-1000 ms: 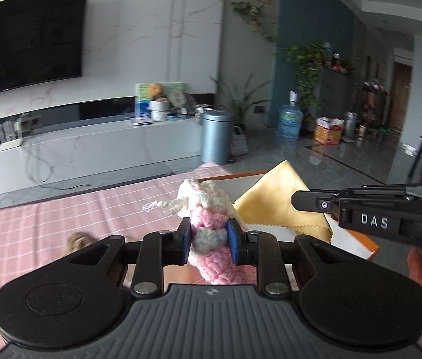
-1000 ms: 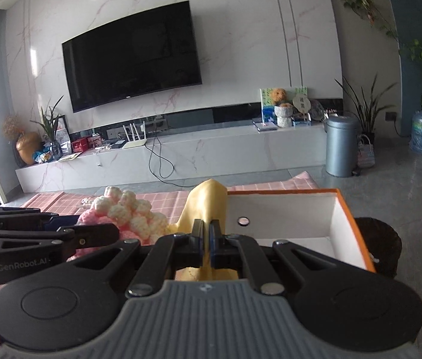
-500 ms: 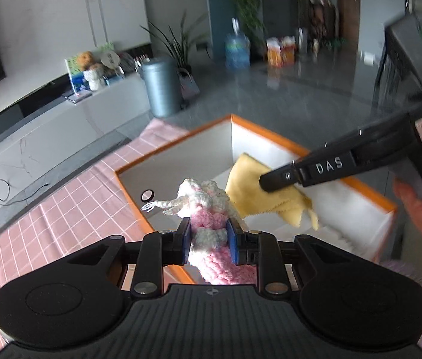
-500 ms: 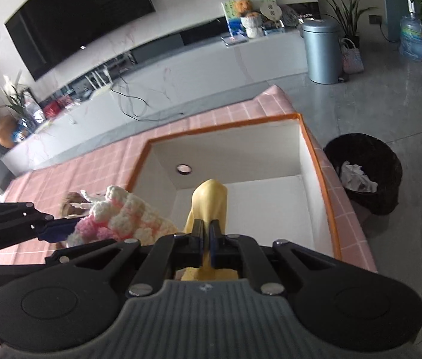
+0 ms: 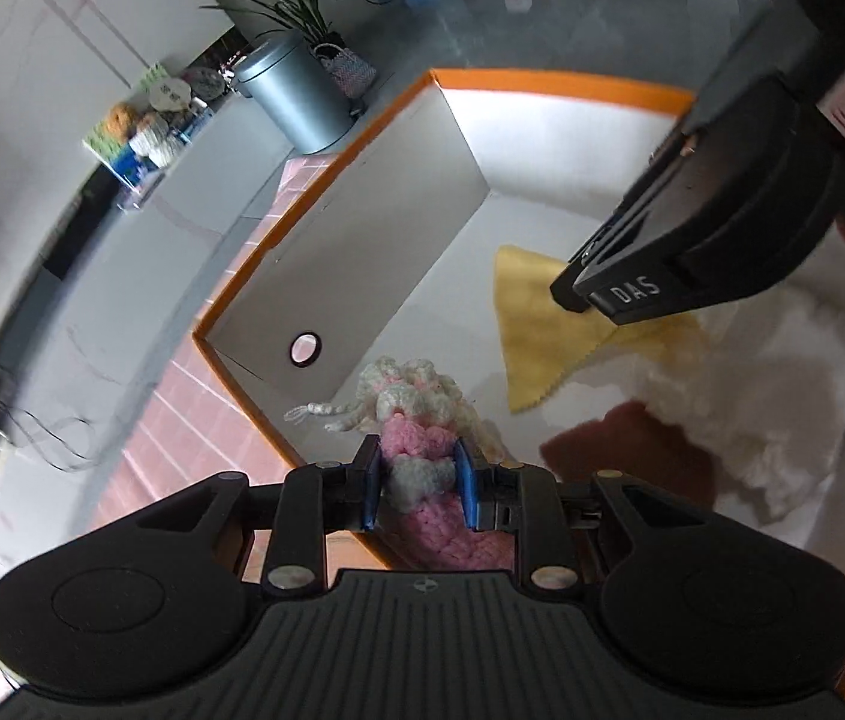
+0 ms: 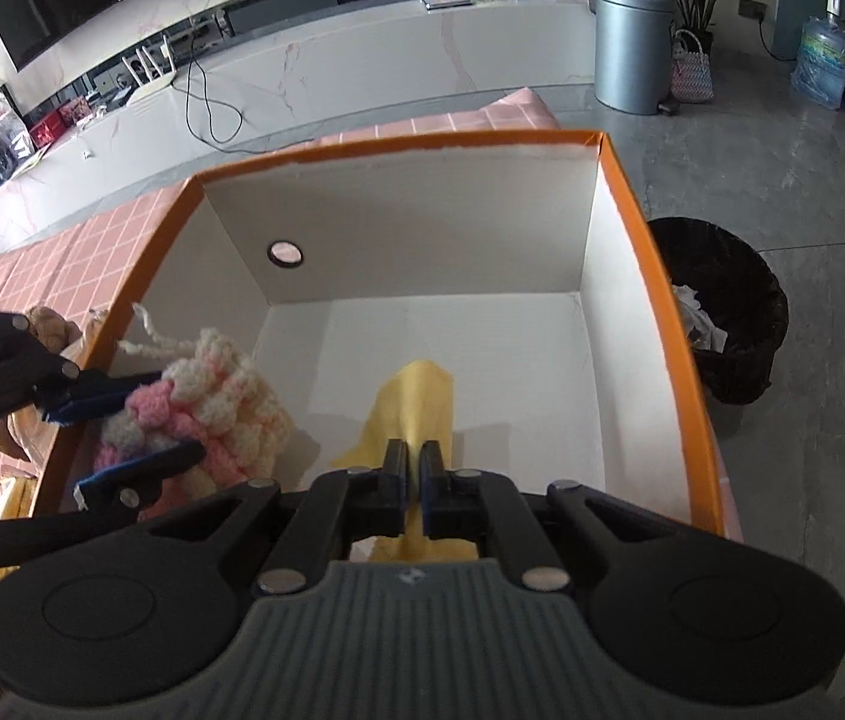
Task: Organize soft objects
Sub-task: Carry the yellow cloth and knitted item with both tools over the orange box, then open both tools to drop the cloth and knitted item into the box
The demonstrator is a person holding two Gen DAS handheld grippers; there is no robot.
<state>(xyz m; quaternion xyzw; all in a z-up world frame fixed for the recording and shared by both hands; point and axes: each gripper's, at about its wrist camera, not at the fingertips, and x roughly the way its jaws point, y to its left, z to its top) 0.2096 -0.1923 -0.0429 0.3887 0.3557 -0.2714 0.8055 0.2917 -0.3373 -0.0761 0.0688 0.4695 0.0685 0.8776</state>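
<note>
Left gripper (image 5: 416, 483) clamped on the pink-and-cream crocheted toy (image 5: 422, 420), held above the near left corner of the orange-rimmed white box (image 6: 632, 192). Right gripper (image 6: 414, 489) pinched shut on the yellow cloth (image 6: 416, 402), draped down onto the box floor, beside the toy

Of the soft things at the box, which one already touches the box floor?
The yellow cloth: its far end lies on the floor of the box, though the right gripper grips it. The pink-and-white crocheted piece hangs in the left gripper.
</note>
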